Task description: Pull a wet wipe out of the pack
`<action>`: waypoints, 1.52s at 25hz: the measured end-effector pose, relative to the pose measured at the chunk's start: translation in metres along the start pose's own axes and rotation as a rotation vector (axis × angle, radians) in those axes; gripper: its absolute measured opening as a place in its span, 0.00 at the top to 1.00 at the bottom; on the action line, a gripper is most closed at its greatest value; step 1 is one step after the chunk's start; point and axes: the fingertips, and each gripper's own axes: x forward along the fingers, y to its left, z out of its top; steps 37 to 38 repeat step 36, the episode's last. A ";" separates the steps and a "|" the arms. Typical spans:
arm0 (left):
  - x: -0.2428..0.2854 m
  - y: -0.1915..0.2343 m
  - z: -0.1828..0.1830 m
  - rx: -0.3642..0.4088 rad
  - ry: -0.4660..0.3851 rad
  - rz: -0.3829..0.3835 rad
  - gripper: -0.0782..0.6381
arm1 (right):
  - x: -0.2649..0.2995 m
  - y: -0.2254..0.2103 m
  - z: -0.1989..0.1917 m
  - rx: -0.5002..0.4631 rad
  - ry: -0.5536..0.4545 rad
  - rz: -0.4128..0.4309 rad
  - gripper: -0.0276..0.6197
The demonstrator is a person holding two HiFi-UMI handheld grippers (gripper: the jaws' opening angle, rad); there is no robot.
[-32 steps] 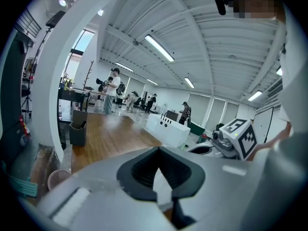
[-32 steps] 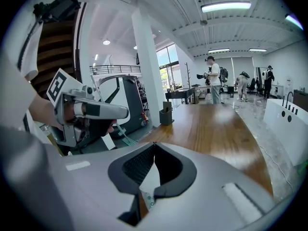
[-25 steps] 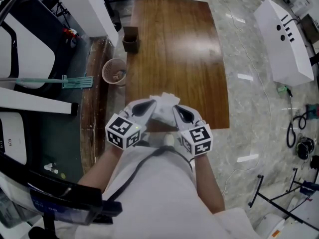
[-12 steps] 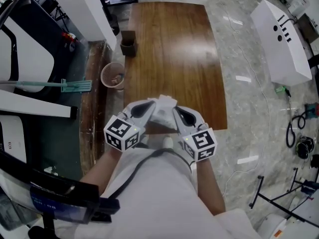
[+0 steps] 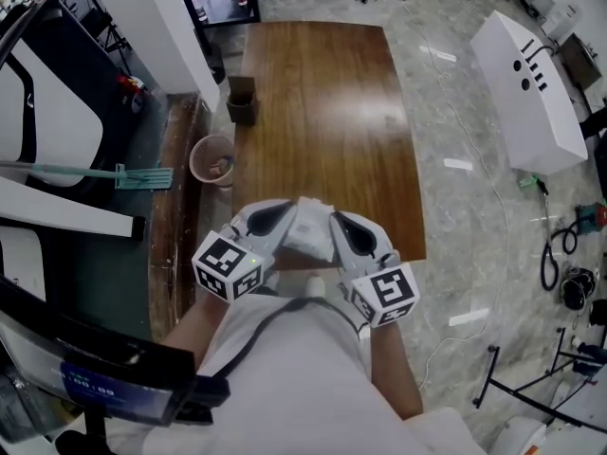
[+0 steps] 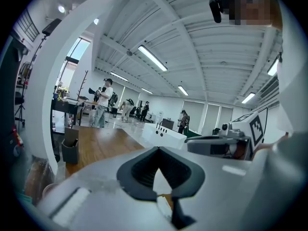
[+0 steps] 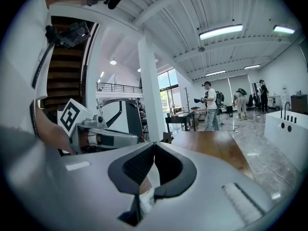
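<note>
Right tongs (image 5: 332, 220) drawn back, left tongs (image 5: 290, 212) alongside, both clenching crumpled white pack (image 5: 309, 231)

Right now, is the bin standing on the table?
No, the bin stands on the floor beside the table, clear of its top.

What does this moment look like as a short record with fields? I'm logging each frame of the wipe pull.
left gripper: shut on the white wipe
right gripper: shut on the white wipe, tips facing the left gripper
white wipe: held between both grippers over the near edge of the table; pack can't be told apart from it
wooden table: dark box at its left edge
round bin: on the floor, left of the table
</note>
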 end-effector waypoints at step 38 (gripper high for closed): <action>-0.019 0.001 0.046 0.016 -0.124 0.026 0.89 | -0.019 0.001 0.044 -0.020 -0.098 -0.013 0.94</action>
